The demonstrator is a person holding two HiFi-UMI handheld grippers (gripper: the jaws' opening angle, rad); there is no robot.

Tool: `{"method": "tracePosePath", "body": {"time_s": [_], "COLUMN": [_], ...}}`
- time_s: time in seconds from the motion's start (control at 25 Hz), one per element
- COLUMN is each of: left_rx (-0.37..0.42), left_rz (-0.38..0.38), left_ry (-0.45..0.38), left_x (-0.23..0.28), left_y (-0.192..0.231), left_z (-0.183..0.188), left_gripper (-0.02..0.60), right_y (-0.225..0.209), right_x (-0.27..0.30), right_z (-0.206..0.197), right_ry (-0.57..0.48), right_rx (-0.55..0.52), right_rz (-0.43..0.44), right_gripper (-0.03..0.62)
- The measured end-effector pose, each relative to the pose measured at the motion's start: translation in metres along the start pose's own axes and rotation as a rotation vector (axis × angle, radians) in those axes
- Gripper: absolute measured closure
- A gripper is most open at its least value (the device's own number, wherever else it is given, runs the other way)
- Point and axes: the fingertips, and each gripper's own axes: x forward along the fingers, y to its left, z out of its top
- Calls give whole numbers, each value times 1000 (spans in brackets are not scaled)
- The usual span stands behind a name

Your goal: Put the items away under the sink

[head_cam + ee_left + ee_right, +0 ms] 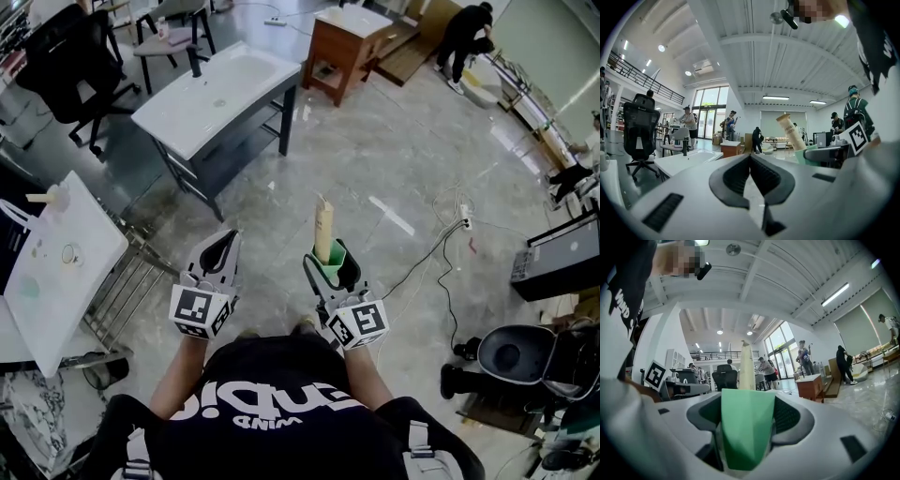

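My right gripper (335,265) is shut on a tube with a green cap end and a cream body (324,234); the tube stands upright out of the jaws. In the right gripper view the green end (743,427) fills the space between the jaws and the cream tip (746,366) rises above. The tube (791,132) also shows at the right of the left gripper view. My left gripper (220,253) is shut with nothing in it, its pads (750,180) meeting. The white sink on a dark cabinet (217,97) stands ahead to the left, some way off.
A second white sink unit (56,272) on a metal frame is close at my left. A wooden cabinet (350,47) stands farther ahead. Cables and a power strip (461,217) lie on the floor to the right. A black office chair (66,66) is at far left. People stand in the background.
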Motion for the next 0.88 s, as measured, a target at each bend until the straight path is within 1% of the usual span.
{"method": "tracePosePath", "body": {"time_s": [0.2,0.44,0.64,0.88], "left_rx": [14,10,7,4], "left_rz": [-40,-70,-74,-79], "left_ry": [4,14,1,-4], "left_x": [-6,4,35,89], "left_y": [10,25,35,45], "left_z": [-8,-13,-10,-7], "left_gripper": [561,561,561,561], "right_y": [14,14,-6,-47], "right_x": [-2,9,33,70], "right_z": [-6,-15,-13,-9], "right_ry": [-8,4,-1,-3], "right_rx": [-34,-9,-12,-6], "right_rz": [-37,-87,-88,-87], "right_gripper": [279,279,279,279]}}
